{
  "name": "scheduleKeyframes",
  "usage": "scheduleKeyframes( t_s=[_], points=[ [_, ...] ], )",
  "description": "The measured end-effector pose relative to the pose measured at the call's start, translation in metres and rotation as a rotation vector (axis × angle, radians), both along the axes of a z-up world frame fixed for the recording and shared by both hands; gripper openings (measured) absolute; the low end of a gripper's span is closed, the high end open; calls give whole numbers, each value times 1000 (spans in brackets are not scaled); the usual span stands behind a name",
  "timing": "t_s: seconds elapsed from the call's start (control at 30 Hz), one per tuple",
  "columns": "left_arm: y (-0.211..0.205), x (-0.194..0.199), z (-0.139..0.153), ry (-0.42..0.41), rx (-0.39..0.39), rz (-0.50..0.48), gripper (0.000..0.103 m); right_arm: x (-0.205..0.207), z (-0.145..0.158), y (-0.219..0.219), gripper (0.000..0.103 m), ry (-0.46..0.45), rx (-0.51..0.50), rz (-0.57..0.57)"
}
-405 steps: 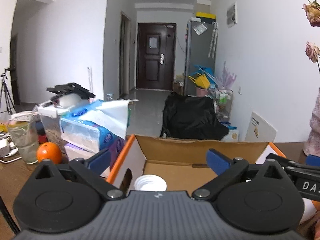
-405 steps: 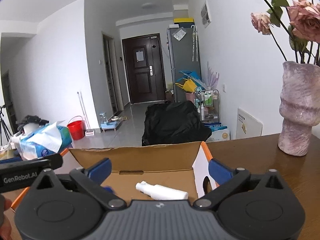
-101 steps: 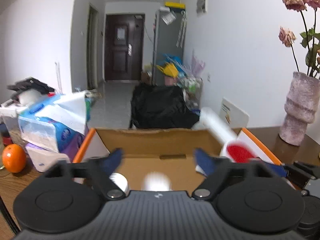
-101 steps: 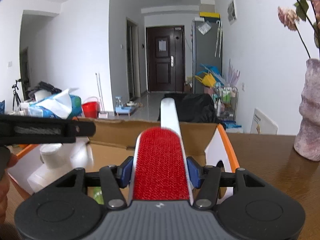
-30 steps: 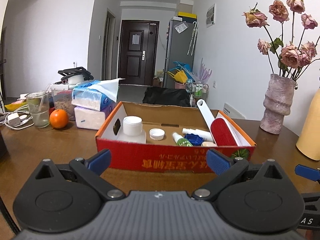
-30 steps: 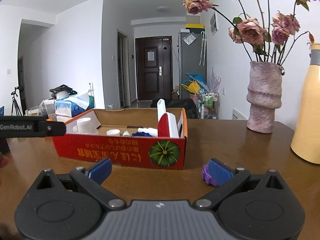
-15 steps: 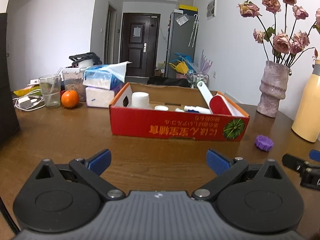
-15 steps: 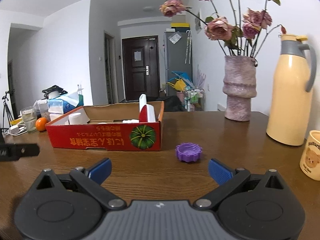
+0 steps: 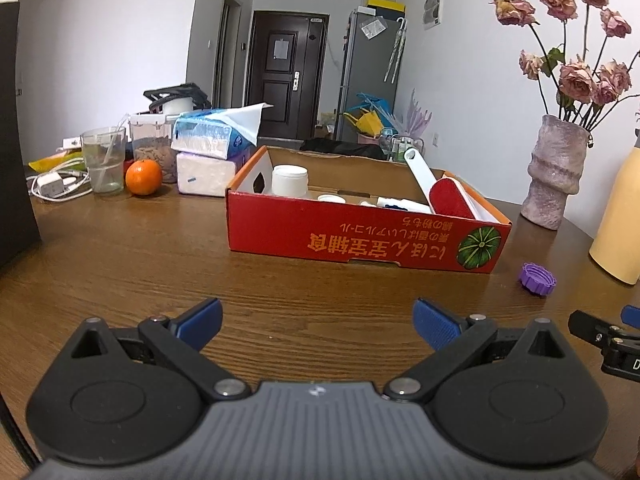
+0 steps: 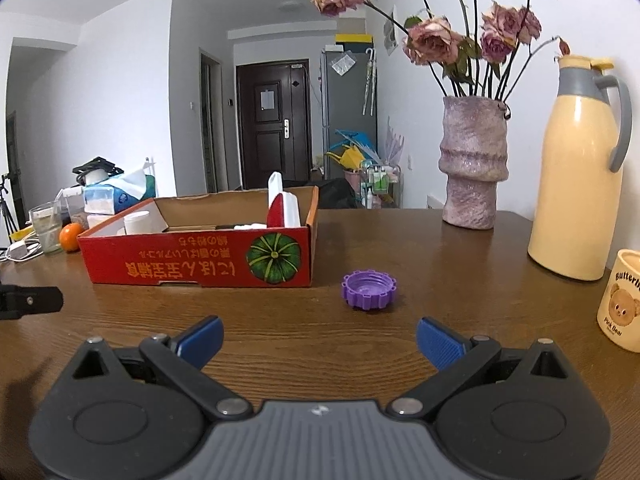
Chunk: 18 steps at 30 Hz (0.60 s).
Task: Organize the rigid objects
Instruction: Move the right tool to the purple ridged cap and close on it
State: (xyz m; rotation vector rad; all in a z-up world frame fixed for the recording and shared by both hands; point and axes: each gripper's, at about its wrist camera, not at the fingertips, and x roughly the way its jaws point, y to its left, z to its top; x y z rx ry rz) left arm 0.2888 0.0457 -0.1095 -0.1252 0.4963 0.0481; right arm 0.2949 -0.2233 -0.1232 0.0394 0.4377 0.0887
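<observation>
Hovering spread right tongs [image 10: 318,340] near purple cap [image 10: 369,290].

Glossy wood-grain table [image 10: 400,240]; matt cardboard box [image 10: 200,264]; ridged plastic purple cap [image 10: 369,290].

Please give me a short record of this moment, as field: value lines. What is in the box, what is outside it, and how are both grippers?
container: red cardboard box on the wooden table
inside the box: lint brush, white jar, small white items
outside the box: purple cap, on the table to the box's right
left gripper: open, holds nothing
right gripper: open, holds nothing, purple cap just ahead
</observation>
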Motion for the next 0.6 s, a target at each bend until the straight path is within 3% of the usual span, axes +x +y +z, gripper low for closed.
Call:
scheduleKeyframes(
  t_s=[0.6],
  points=[
    [30,10,0,21,-39,53,103,56,-12,-18,100,36,7,-85]
  ],
)
